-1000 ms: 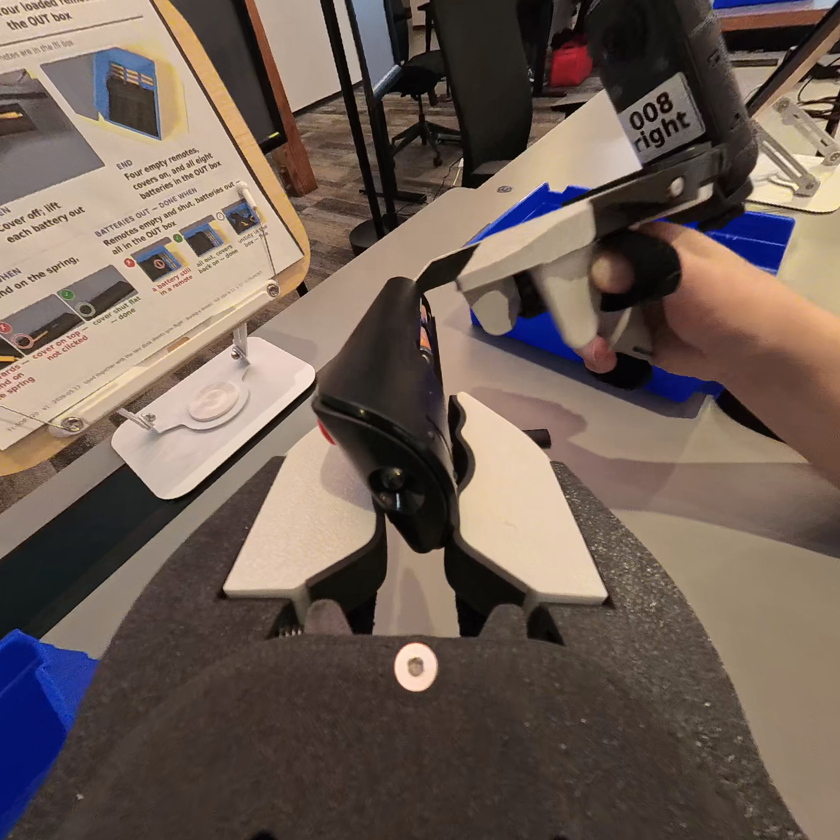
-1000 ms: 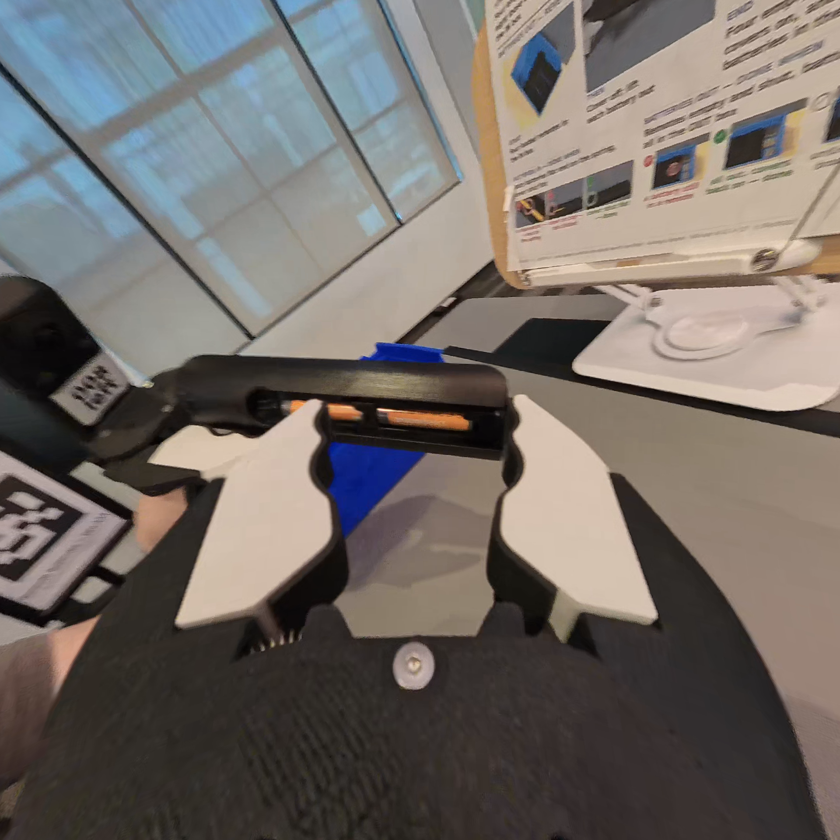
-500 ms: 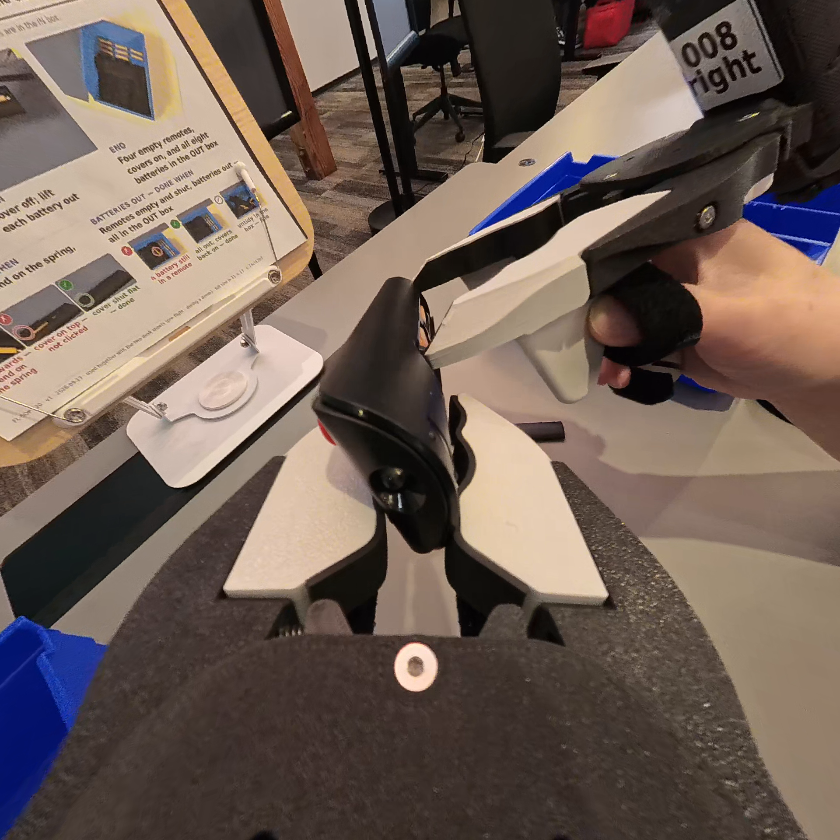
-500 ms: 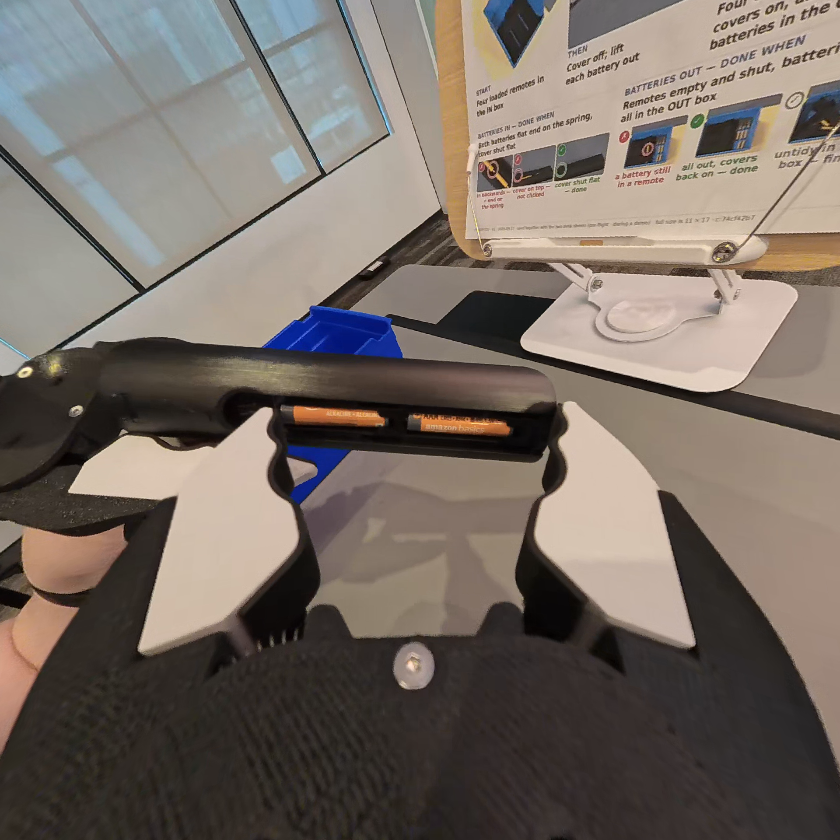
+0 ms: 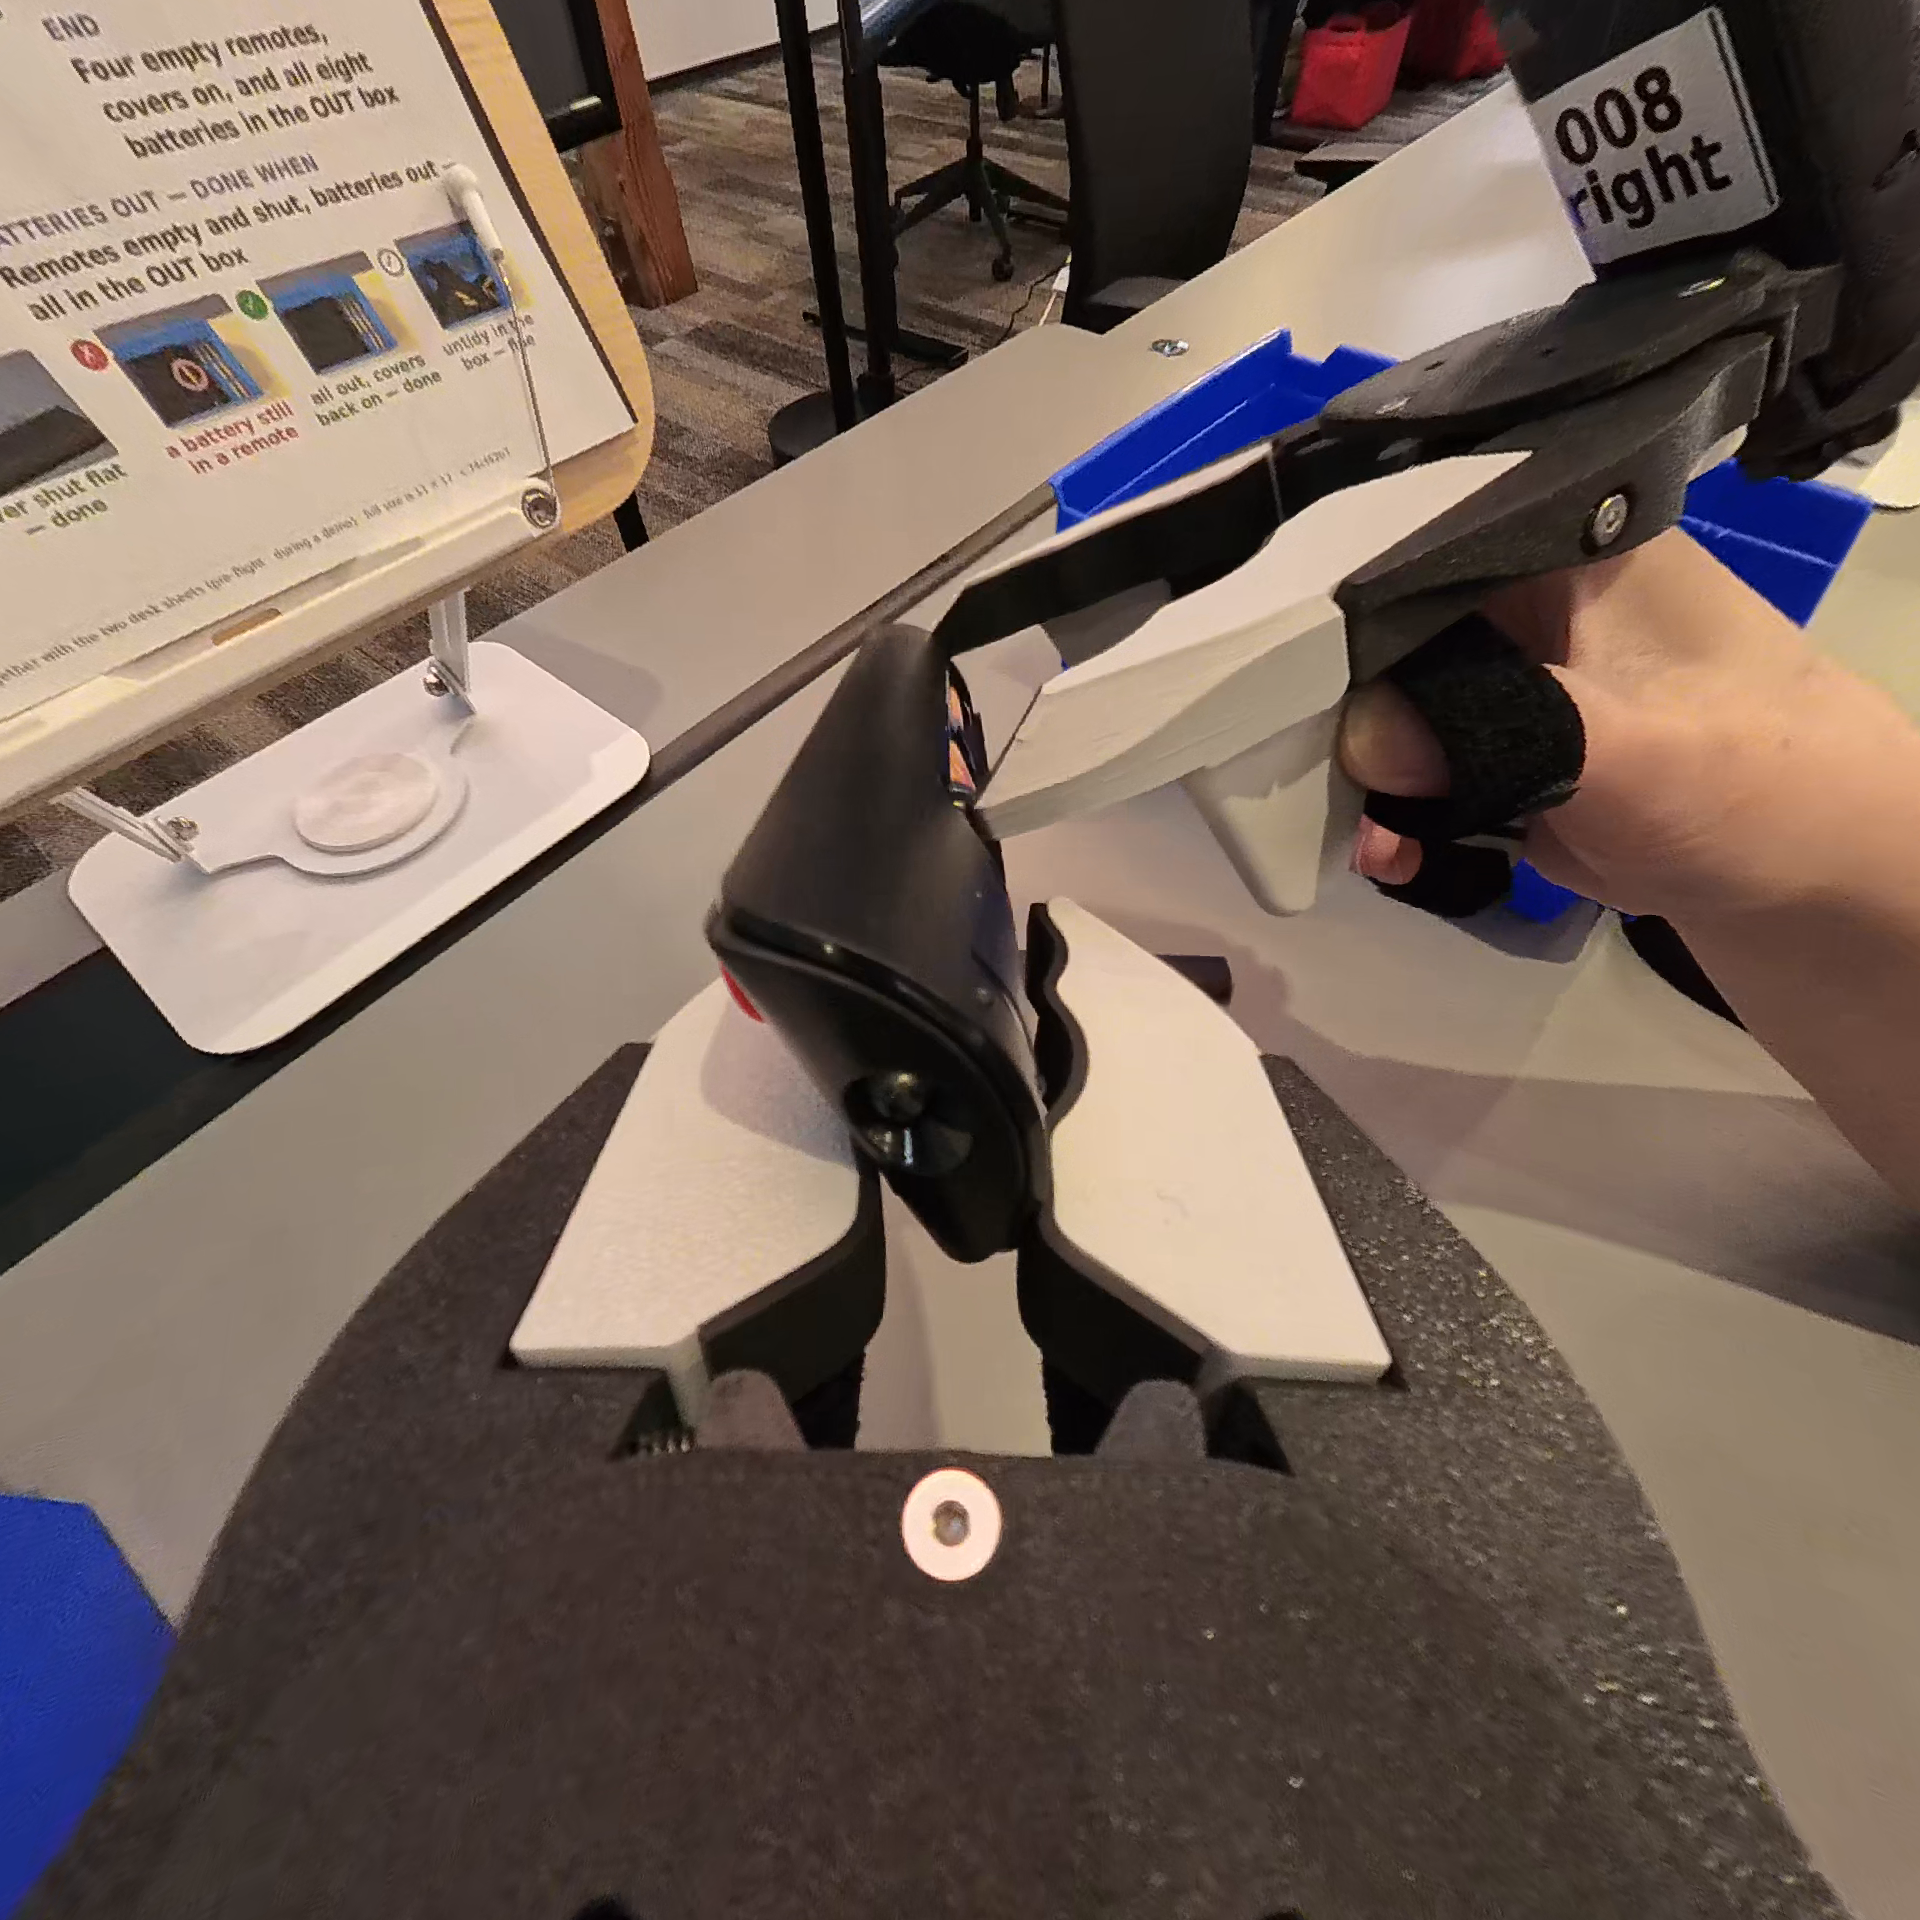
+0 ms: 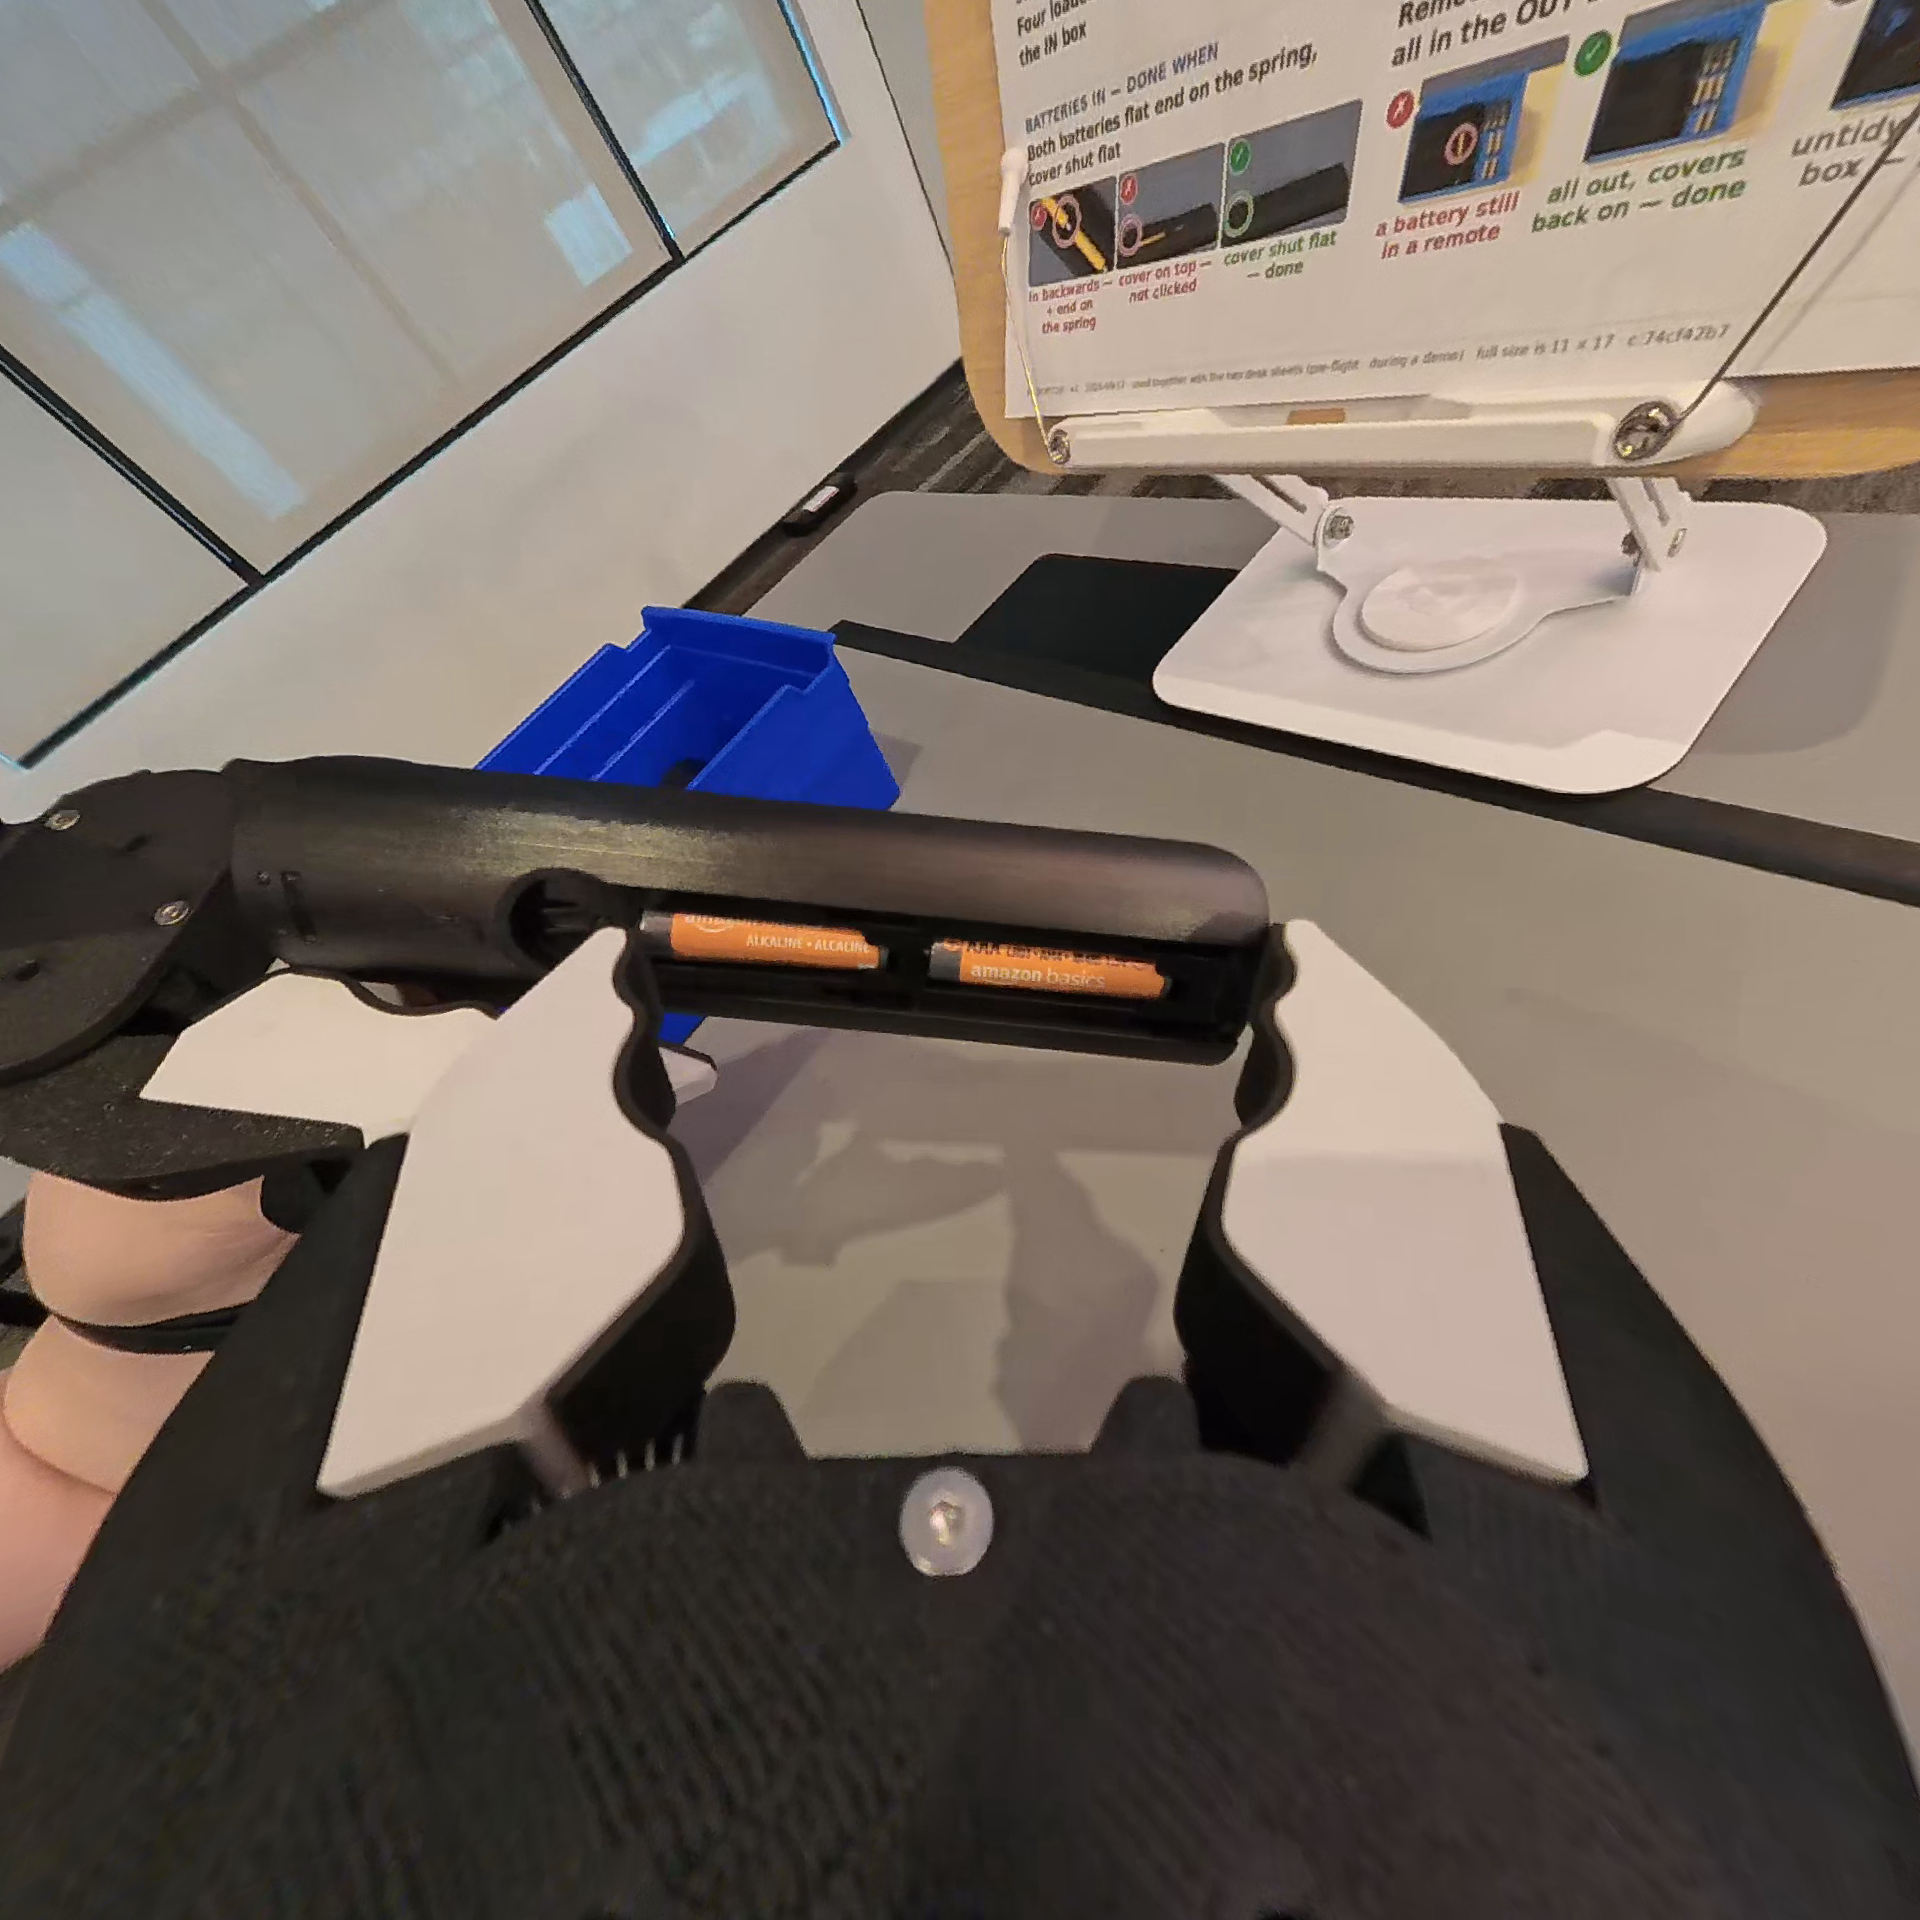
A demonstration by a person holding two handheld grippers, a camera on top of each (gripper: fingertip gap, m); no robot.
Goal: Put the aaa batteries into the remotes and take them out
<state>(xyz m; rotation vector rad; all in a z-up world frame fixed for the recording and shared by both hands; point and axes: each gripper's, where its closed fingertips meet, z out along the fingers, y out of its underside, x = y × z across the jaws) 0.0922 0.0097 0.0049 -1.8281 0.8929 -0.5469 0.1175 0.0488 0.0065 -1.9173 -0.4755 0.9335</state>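
Observation:
My left gripper is shut on a black remote and holds it above the grey table, back cover off. In the right wrist view the remote lies crosswise with its compartment open. Two orange AAA batteries sit in it end to end, one on the left and one on the right. My right gripper is open, with its fingertips at the two ends of the compartment. From the left wrist view, the right gripper reaches in from the right and touches the remote's far end.
A white stand with an instruction board is at the back left of the table. Blue bins stand behind the right gripper, at my lower left, and beyond the remote. A small black piece lies on the table.
My right gripper has come down and in toward the remote's battery compartment, and its fingers have spread wider. My left gripper has kept its hold and shifted slightly.

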